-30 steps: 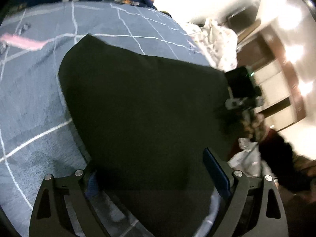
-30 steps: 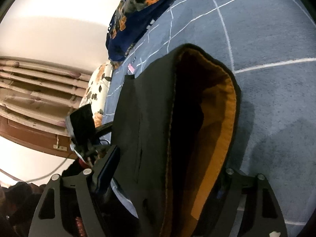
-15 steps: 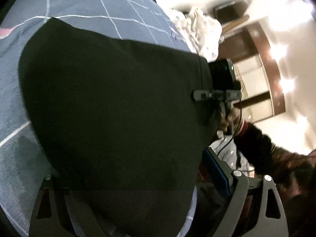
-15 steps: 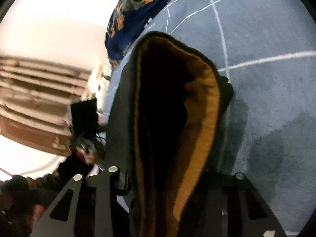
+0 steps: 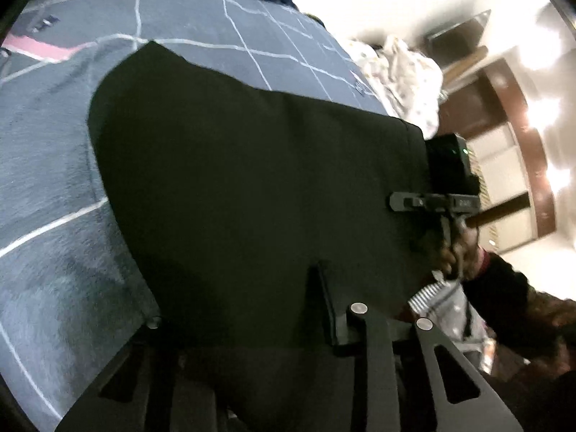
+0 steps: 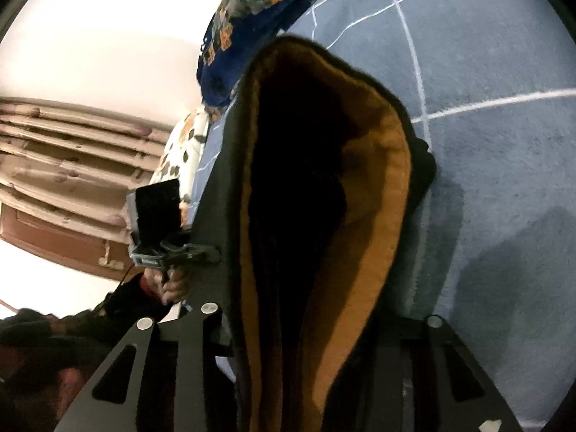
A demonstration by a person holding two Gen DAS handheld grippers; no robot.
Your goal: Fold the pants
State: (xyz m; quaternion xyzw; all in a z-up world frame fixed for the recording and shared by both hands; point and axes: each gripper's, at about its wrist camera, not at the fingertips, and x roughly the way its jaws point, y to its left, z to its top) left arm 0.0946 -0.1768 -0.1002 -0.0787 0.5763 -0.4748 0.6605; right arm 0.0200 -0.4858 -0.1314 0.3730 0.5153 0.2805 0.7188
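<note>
- Two grippers hold one near edge of the pants (image 5: 252, 187), which lie spread over the grey-blue checked bedcover (image 5: 54, 165) and run away from us toward its far side.
- We find the left gripper (image 5: 237, 309) closed on the dark cloth; its jaws have just been closing, and fabric fills the gap between them.
- We find the right gripper (image 6: 324, 309) likewise clamped on the pants (image 6: 324, 180), at the end where the orange lining (image 6: 378, 187) gapes open. Its jaws have also just been closing, with cloth between them.
- We note the decisive relation: the garment's long axis extends forward from both claws, so in our judgement the held edge must travel up and over along that axis to meet the far edge.
- We judge neither hand nearer; each sits at one corner of the same edge, the right hand (image 5: 457, 252) visible beside the cloth's right border.
- We record a patterned blue quilt (image 6: 259, 7) beyond the far edge, a possible obstruction.
</note>
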